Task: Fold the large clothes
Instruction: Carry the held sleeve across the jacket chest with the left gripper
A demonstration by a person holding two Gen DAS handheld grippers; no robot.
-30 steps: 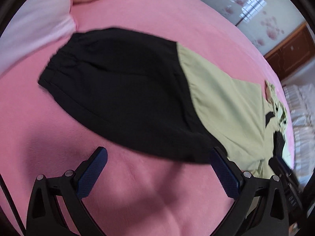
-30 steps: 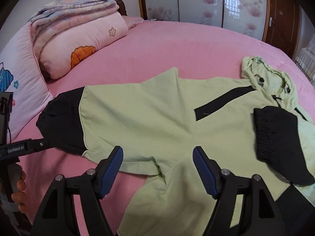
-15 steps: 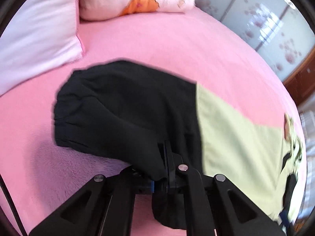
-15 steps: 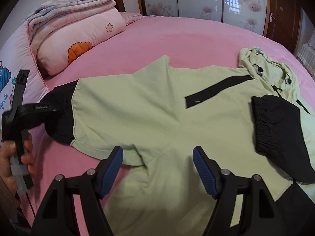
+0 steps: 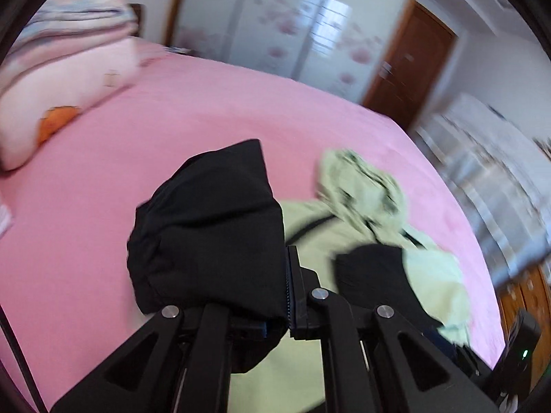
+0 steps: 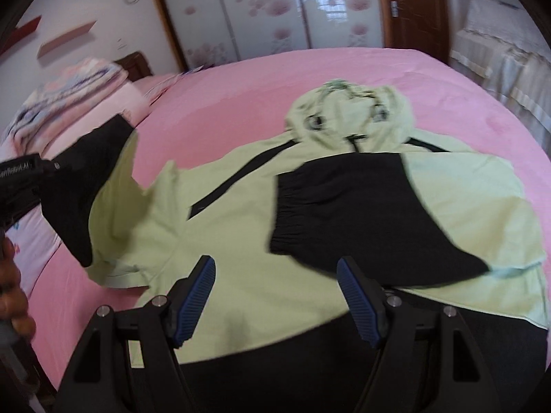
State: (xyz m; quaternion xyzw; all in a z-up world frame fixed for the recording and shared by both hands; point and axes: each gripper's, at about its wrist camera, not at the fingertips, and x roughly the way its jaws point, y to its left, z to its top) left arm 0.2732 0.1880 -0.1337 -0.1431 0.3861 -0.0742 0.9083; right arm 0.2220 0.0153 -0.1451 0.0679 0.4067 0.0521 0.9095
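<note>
The green and black hooded jacket (image 6: 261, 227) lies spread on the pink bed (image 6: 241, 79), hood (image 6: 347, 117) at the far end, its long axis running away from the right gripper (image 6: 275, 296). One black-cuffed sleeve (image 6: 344, 213) is already folded across the chest. The other sleeve (image 5: 206, 234) hangs lifted off the bed to the left, its black cuff clamped in the left gripper (image 5: 289, 292), whose fingers are together on the cloth. From there the chest lies to the right and below, so the likely move is to carry it inward. The right gripper's fingers (image 6: 194, 296) stand apart and empty over the lower body
</note>
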